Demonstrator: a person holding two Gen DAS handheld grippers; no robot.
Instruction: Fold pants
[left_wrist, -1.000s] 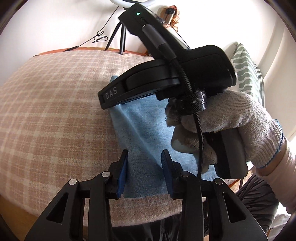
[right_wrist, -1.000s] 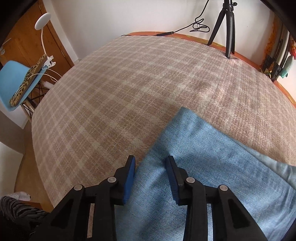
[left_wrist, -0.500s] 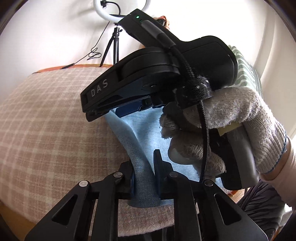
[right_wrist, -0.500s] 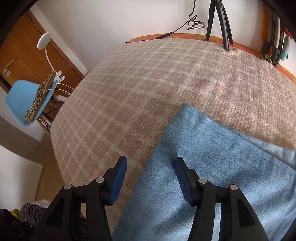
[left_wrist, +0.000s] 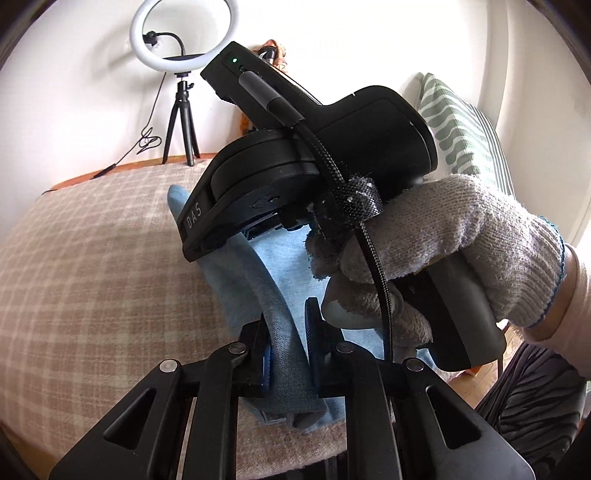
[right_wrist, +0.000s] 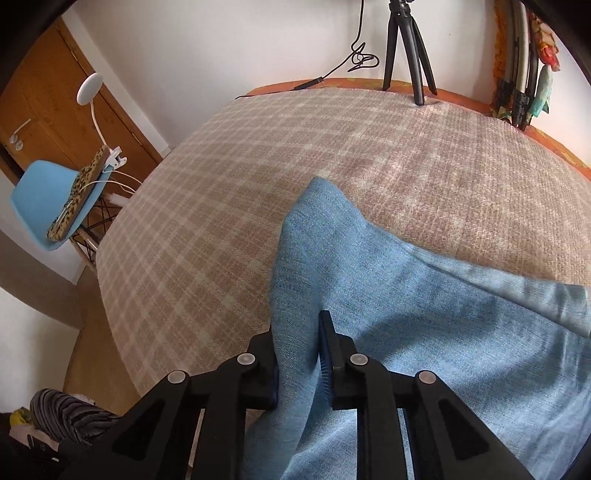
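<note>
Here the left gripper (left_wrist: 286, 345) pinches a raised ridge of the light blue denim pants (left_wrist: 284, 269) between nearly closed blue pads, and the right gripper (right_wrist: 297, 345) clamps another ridge farther along. The pants lie on the near right of the beige checked bedspread (right_wrist: 221, 221). Thin pinches might slip when lifted, or catch one layer only.

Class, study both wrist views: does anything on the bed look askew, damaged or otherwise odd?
Nothing looks damaged or spilled. The blue pants are bunched into a raised ridge where each gripper pinches them, left gripper and right gripper, which suits folding. They lie on the plaid blanket.
</note>
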